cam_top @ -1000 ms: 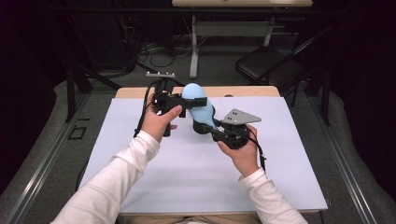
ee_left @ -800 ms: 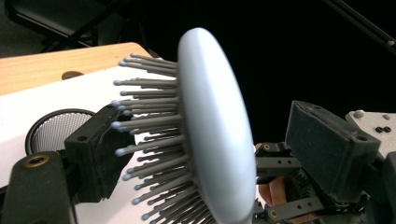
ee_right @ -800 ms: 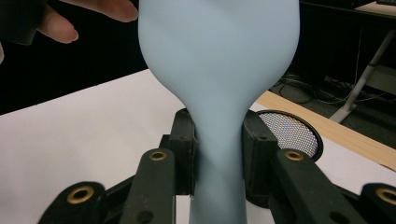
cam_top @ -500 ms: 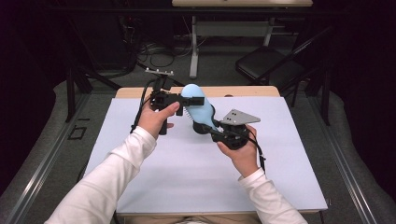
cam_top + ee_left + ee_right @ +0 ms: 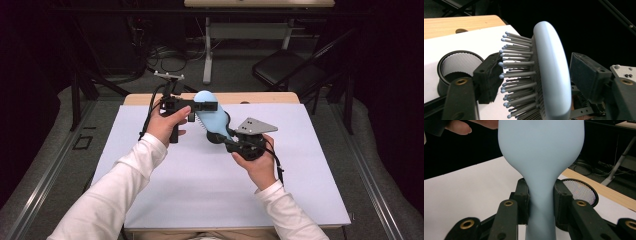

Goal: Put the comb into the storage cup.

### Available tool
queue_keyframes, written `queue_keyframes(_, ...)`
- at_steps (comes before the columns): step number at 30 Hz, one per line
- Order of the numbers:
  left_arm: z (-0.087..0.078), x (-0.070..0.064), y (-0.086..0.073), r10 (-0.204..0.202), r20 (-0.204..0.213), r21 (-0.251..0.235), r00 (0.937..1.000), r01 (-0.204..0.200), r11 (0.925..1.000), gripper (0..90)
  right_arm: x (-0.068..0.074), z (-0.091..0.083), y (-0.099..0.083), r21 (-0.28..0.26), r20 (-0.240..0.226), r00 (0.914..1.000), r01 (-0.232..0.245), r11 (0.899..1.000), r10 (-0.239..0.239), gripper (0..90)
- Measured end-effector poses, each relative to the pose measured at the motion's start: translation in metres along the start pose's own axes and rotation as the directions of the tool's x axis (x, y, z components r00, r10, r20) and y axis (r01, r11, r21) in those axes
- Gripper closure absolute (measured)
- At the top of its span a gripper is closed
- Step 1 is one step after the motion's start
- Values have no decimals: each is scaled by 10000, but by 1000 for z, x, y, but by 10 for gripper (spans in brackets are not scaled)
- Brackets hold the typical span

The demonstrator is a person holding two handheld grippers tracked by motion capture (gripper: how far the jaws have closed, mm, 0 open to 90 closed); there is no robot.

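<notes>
Both grippers hold as before: right gripper point(image 5: 541, 202) jaws clamp the hairbrush point(image 5: 212, 117), left gripper point(image 5: 534, 82) jaws wide.

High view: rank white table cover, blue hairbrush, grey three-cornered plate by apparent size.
1. White table cover, by far the largest.
2. Blue hairbrush.
3. Grey three-cornered plate, smallest; it looks close to the brush, which is partly hidden, so those two are unsure.

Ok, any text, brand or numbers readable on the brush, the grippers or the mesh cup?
None can be read: the blue hairbrush, the mesh cup, the left hand-held gripper and the right hand-held gripper show plain surfaces with no readable lettering.
</notes>
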State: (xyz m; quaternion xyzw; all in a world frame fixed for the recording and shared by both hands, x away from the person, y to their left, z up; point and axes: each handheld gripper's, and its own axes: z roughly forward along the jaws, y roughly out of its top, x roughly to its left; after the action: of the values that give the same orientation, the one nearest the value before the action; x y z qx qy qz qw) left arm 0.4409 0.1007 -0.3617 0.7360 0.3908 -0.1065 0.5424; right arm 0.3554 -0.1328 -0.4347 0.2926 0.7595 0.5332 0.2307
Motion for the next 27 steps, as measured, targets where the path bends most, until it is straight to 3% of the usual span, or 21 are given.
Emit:
queue_keyframes(4, 2, -1, -1, 10, -194, 54, 9998, -9, 10000, 325, 1, 0, 0, 18, 37, 10000, 64, 10000, -64, 696)
queue_keyframes(9, 2, 0, -1, -461, 95, -8, 9989, 461, 9989, 349, 1, 1, 0, 23, 48, 10000, 76, 10000, -76, 696)
queue_keyframes(18, 0, 1, -2, -901, 124, -85, 9959, 902, 9959, 391, 1, 1, -1, 9, 26, 10000, 87, 10000, -87, 696)
queue_keyframes(27, -1, 2, -2, -1043, -31, -97, 9945, 1042, 9945, 430, 2, 2, -1, 45, 36, 9998, 171, 9998, -171, 696)
